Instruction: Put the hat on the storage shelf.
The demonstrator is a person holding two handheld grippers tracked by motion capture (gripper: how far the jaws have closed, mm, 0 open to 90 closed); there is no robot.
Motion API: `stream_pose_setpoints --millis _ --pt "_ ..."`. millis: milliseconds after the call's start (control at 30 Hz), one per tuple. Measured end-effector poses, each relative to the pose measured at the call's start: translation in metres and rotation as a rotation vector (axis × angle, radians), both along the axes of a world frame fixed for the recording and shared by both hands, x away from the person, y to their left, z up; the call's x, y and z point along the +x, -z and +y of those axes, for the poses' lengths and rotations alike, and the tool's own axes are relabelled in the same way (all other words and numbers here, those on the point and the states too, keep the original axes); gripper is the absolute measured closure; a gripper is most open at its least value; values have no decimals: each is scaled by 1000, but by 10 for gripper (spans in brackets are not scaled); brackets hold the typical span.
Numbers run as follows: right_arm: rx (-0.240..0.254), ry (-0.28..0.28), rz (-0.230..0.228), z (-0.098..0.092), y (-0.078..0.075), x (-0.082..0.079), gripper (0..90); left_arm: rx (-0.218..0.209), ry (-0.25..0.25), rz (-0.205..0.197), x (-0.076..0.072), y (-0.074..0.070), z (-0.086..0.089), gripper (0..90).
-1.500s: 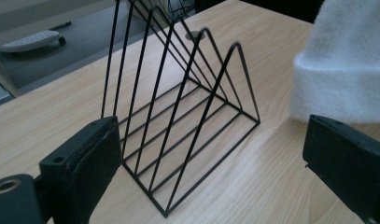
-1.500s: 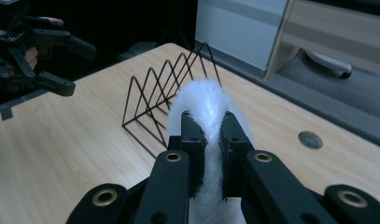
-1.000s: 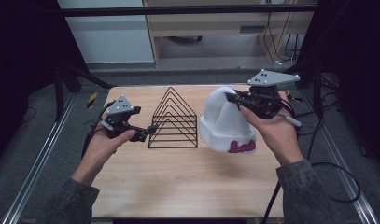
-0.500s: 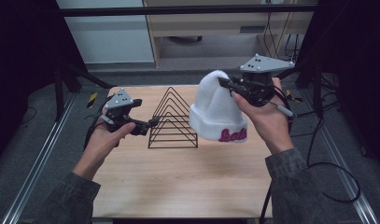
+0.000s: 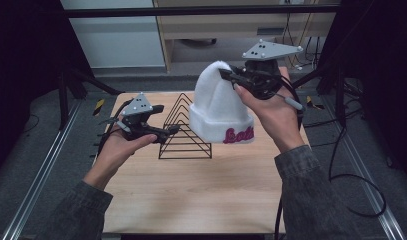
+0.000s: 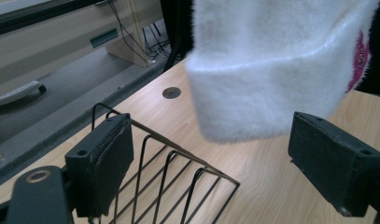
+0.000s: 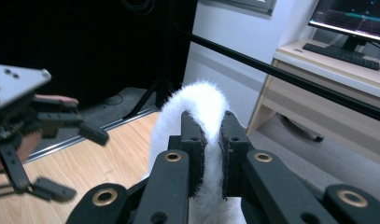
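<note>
The right gripper (image 5: 230, 76) is clamped on the crown of the white hat (image 5: 218, 107), with the fabric pinched tight between its 2 jaws in the right gripper view (image 7: 207, 154). Compared with 1 second ago, the hat is higher: it then rested with its brim on the table (image 5: 191, 200), and it now hangs clear of the wood, above and just right of the black wire rack (image 5: 183, 131). The hat's folded brim, with pink lettering, faces the person.

The left gripper (image 5: 167, 131) sits at the left end of the rack, much where it was. Its jaws stand wide and have just been closing slightly; in the left gripper view (image 6: 211, 158) nothing is between them, and the rack's near wires lie beyond the left jaw.
</note>
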State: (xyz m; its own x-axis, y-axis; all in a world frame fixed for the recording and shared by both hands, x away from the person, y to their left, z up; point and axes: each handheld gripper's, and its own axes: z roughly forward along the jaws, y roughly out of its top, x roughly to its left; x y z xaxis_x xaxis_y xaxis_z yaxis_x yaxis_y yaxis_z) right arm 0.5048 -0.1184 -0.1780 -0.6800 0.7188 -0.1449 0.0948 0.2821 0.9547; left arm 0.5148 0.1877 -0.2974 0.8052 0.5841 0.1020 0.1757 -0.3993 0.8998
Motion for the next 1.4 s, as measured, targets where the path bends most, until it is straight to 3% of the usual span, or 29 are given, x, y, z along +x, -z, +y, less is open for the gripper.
stream_pose_setpoints --millis 167,300,500,533,633,667,733,833,867,967,1200,1400 --pt "-8 -19 -7 10 -6 1 832 51 1 17 11 10 -13 136" --pt "-12 -28 2 16 -6 1 832 61 -5 42 18 15 -17 123" --pt "-15 -49 9 23 -5 2 832 17 36 66 24 17 -22 135" --pt "-13 -55 6 23 -5 2 831 -6 49 72 25 17 -24 154" --pt "2 -68 3 23 -6 2 832 -10 55 72 29 18 -29 218" --pt "1 -72 2 23 -7 1 832 -10 55 72 29 18 -29 297" --pt "-2 -73 1 23 -8 1 832 -17 56 88 30 18 -31 340" --pt "-11 -76 -9 22 -11 -1 832 -9 75 77 31 17 -32 642" --pt "-14 -74 -11 22 -11 0 832 -12 76 78 31 17 -33 699" --pt "-13 -60 -6 19 -10 2 831 -16 49 73 31 15 -31 766" --pt "-2 -11 8 11 -8 15 831 -22 -59 0 22 0 -8 788" --pt "-5 10 16 18 -4 32 832 -48 -113 -20 24 -6 10 798"
